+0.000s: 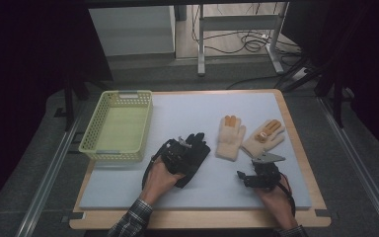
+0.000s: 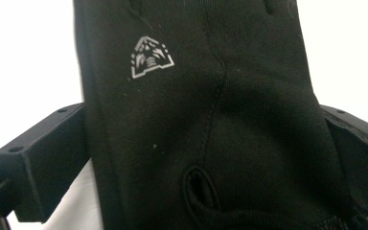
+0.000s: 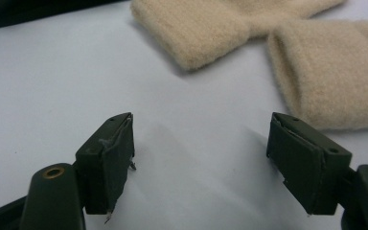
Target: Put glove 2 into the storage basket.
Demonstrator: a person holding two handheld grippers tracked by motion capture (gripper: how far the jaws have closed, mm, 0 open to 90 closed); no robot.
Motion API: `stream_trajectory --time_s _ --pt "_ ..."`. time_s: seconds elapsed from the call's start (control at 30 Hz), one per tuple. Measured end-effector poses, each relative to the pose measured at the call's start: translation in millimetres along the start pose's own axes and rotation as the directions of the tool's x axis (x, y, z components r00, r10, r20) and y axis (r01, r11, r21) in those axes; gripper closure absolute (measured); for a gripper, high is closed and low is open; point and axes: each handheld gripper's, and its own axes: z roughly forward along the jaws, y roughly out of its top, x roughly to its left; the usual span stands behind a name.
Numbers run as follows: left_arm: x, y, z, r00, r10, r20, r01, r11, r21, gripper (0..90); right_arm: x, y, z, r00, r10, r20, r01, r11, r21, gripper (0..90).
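Straddling the black glove in the left gripper view, two black jaws spread to either side of the cloth, touching or nearly touching its edges but not pinching it: released, not clenched. Showing there, and too small to read from above, a pale printed emblem, a centre seam and a small opening near the cuff. Lying, in the high view, near the middle of the pale mat under the left gripper, the person's left hand behind it, a plaid sleeve at the bottom edge. Hovering over bare mat in the right gripper view, the right gripper with jaws wide apart, grasping nothing, two cream cuffs just ahead. Revealing from above what that view is cutting off: the cream gloves lying side by side with orange fingertips, right of the black one and beyond the right gripper. Sitting at the mat's far left corner, seen from above, a yellow-green perforated basket.
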Motion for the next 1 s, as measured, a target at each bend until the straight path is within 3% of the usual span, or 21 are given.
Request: stream_trajectory --time_s 0.17,0.23,0.47,0.6,0.73,0.83,0.9,1.0 --pt "-12.1 1.0 2.6 0.9979 0.060 -0.025 -0.059 0.9980 0.024 0.0 0.0 0.0 0.1 1.0000 0.000 0.000 0.000 1.000 0.000 24.4" --pt "-12.6 2.8 -0.2 0.9978 0.057 -0.032 -0.056 0.9981 0.025 4.1 0.0 0.0 0.1 1.0000 0.000 0.000 0.000 1.000 0.000 24.4" --pt "-7.5 4.3 -10.7 0.9958 0.069 -0.060 -0.068 0.9976 0.011 48.6 0.1 0.0 0.1 1.0000 -0.001 0.000 0.001 1.000 0.001 24.3" --pt "-1.1 5.1 -15.2 0.9987 0.047 -0.018 -0.047 0.9989 0.002 62.9 0.1 0.0 0.1 1.0000 -0.001 0.000 0.001 1.000 0.001 24.3" --pt "5.4 8.9 -23.5 0.9993 0.034 -0.017 -0.034 0.9994 0.002 64.2 0.0 0.0 0.1 1.0000 -0.001 -0.001 0.001 1.000 0.001 24.2" --pt "15.2 15.4 -40.3 0.9997 0.006 -0.025 -0.007 0.9995 -0.030 64.0 0.0 0.0 0.1 1.0000 -0.001 -0.001 0.001 1.000 0.001 24.2" --pt "17.7 17.7 -45.7 0.9995 0.003 -0.031 -0.004 0.9994 -0.035 63.8 0.0 0.0 0.1 1.0000 -0.001 -0.001 0.001 1.000 0.000 24.2" --pt "27.5 27.3 -67.1 0.9986 -0.003 -0.053 0.001 0.9986 -0.053 63.4 0.0 0.0 0.0 1.0000 -0.001 -0.001 0.001 1.000 0.001 24.2"
